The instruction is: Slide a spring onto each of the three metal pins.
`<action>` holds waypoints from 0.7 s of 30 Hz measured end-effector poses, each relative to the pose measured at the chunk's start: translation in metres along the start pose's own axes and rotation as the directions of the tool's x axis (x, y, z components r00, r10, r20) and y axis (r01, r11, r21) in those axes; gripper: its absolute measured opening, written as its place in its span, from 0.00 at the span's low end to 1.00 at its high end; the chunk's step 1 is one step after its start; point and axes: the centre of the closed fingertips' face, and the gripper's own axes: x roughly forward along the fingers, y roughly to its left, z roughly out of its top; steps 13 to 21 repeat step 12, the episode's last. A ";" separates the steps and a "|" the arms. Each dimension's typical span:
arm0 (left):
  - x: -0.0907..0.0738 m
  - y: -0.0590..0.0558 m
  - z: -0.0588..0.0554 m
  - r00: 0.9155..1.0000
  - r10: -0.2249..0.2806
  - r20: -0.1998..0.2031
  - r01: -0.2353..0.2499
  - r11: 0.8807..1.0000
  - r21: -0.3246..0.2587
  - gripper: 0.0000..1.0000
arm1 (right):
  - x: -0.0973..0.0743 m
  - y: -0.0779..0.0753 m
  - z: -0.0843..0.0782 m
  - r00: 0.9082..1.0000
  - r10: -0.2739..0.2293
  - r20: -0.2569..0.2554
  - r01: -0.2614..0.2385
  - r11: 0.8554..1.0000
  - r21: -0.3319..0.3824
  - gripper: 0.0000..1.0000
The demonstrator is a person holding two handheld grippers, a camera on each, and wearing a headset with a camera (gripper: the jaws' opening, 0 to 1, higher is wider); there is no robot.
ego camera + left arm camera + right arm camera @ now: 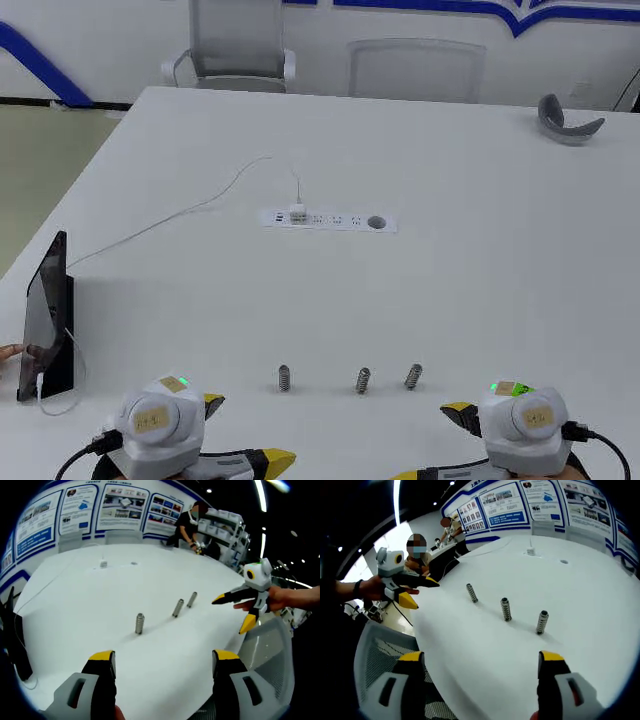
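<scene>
— The left claw (pixel 164 656)?
— Wide open. Its yellow-tipped jaws are spread with nothing between them, low over the near edge of the plain white worktop (pixel 480 280).
— And the right claw (pixel 480 656)?
— Also spread wide and empty, over the same near edge, well apart from the left one.
— Where are the three short metal pins?
— Upright in a row on the worktop, just beyond the claws and between them: the left pin (pixel 284 378), the middle pin (pixel 362 380) and the right pin (pixel 413 376). Neither claw touches them.
— The springs?
— Each pin has a grey coil spring (pixel 506 610) around its shaft, with the pin's top showing above the coils. Whether the coils reach the base is too small to tell.
— Anything else?
— Farther back, a long white power strip (pixel 330 219) is set into the worktop, with a thin white cable (pixel 180 212) trailing left. A flat black tablet (pixel 50 315) stands at the left edge.
</scene>
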 end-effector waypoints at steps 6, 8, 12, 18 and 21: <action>0.000 0.001 0.003 1.000 0.004 0.003 -0.004 1.000 0.001 0.80 | -0.002 0.000 0.004 1.000 -0.006 0.024 0.006 1.000 0.005 0.96; 0.000 0.001 0.004 1.000 0.006 0.003 -0.006 1.000 0.000 0.80 | -0.003 0.000 0.007 0.999 -0.015 0.034 0.015 1.000 0.008 0.96; 0.000 0.001 0.007 1.000 0.006 0.010 -0.006 1.000 -0.001 0.80 | -0.005 -0.001 0.008 0.999 -0.021 0.044 0.021 1.000 0.013 0.98; 0.000 0.001 0.007 1.000 0.006 0.010 -0.006 1.000 -0.001 0.80 | -0.005 -0.001 0.008 0.999 -0.021 0.044 0.021 1.000 0.013 0.98; 0.000 0.001 0.007 1.000 0.006 0.010 -0.006 1.000 -0.001 0.80 | -0.005 -0.001 0.008 0.999 -0.021 0.044 0.021 1.000 0.013 0.98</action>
